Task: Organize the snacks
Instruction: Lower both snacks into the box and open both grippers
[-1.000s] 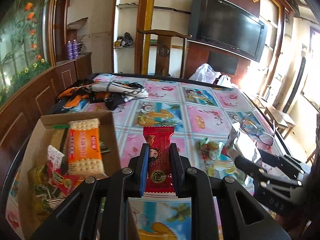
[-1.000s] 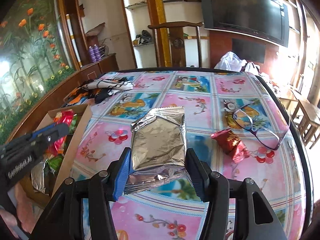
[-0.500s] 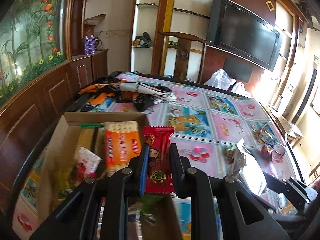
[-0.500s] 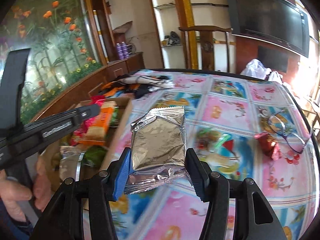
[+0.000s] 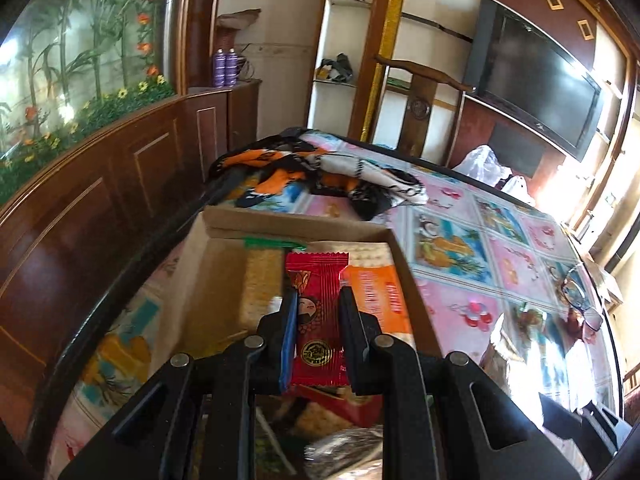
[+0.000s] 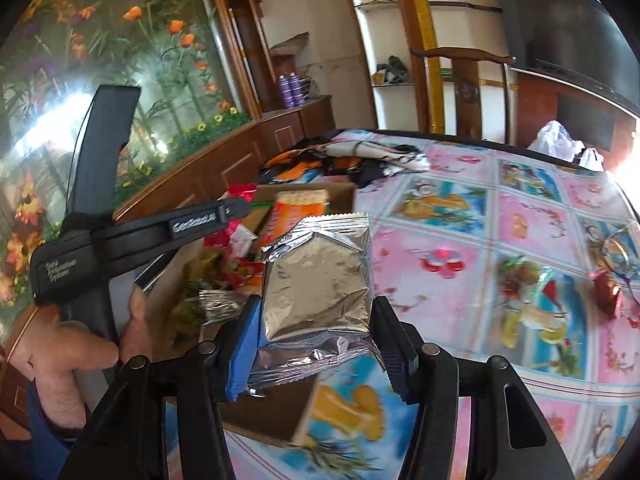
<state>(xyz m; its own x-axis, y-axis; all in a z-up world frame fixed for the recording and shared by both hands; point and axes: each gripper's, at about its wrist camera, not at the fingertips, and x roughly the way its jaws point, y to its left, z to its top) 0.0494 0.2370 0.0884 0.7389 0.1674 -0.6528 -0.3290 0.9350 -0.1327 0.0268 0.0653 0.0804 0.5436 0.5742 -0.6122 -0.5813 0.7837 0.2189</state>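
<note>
My left gripper (image 5: 318,320) is shut on a red snack packet (image 5: 317,312) and holds it over the open cardboard box (image 5: 224,272). The box holds an orange cracker pack (image 5: 372,292) and several other snacks. My right gripper (image 6: 316,320) is shut on a silver foil packet (image 6: 316,280) and holds it above the box's near right corner (image 6: 280,416). The left gripper's body (image 6: 132,236) shows in the right wrist view, over the box. A small red snack (image 6: 606,290) lies on the table at the right.
The table carries a pink and blue patterned cloth (image 6: 500,220). A bundle of orange, black and white fabric (image 5: 320,172) lies behind the box. Glasses (image 5: 580,296) lie at the right edge. A wooden cabinet (image 5: 100,200) runs along the left side.
Both grippers have moved left with their packets. The left one now hangs over the box; the right one has come from mid-table to the box's corner.
</note>
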